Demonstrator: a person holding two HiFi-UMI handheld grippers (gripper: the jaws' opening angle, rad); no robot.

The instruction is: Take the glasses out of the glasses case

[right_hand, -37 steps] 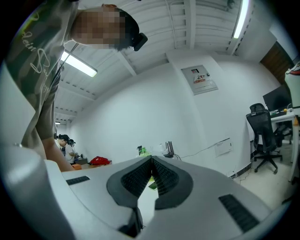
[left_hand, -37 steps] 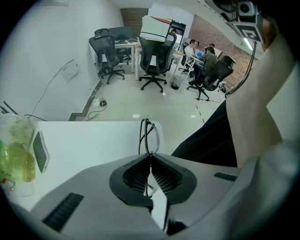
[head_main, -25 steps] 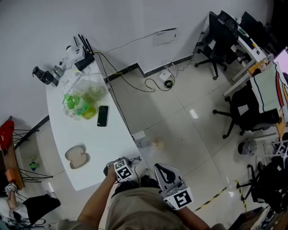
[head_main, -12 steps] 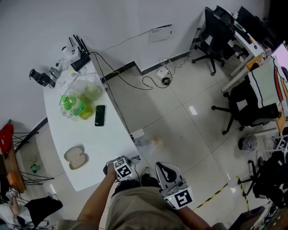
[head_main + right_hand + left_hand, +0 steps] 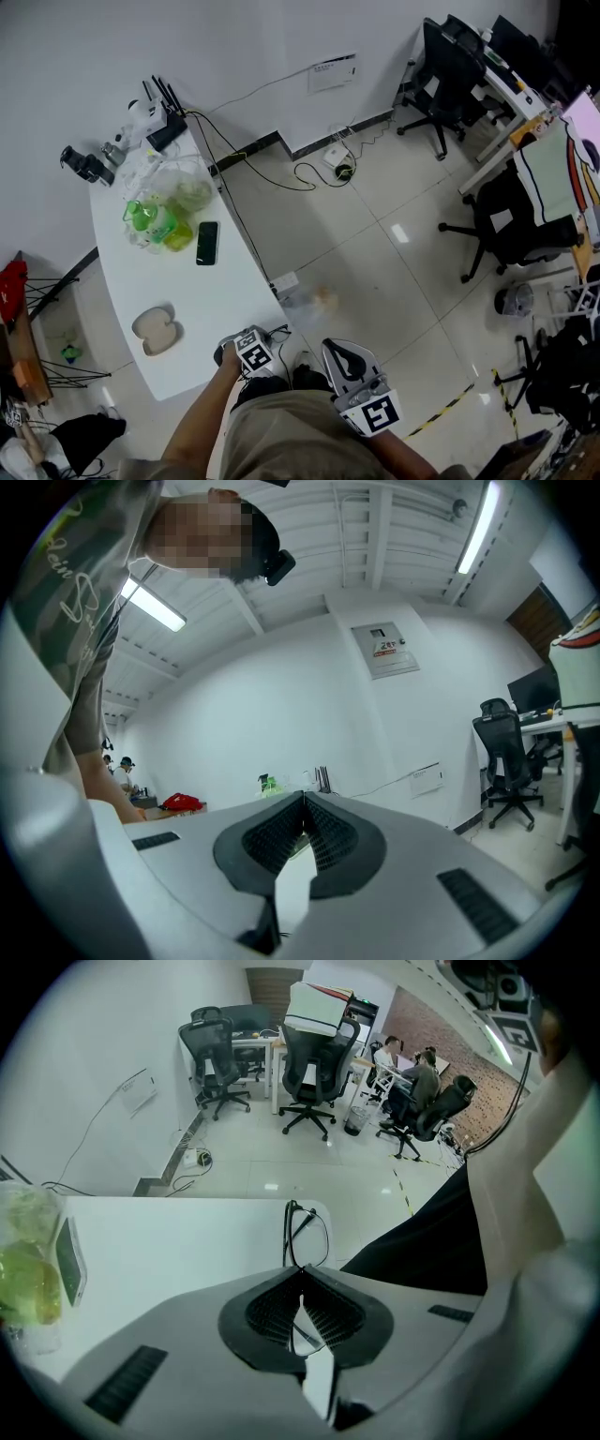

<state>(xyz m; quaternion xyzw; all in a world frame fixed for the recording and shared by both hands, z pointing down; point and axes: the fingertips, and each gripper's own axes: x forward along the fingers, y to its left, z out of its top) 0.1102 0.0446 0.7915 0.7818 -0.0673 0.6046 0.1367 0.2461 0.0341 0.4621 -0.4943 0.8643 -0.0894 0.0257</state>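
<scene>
Glasses (image 5: 307,1234) with a thin dark wire frame and clear lenses stick out edge-on from the tip of the left gripper (image 5: 302,1274); its jaws are pressed together on the frame; the pair hangs by the rounded near end of the white table (image 5: 187,1241); the glasses case (image 5: 157,331), a tan clamshell, lies open on that table, well apart from the gripper; the right gripper (image 5: 303,803) has its jaws closed together with nothing between them.
</scene>
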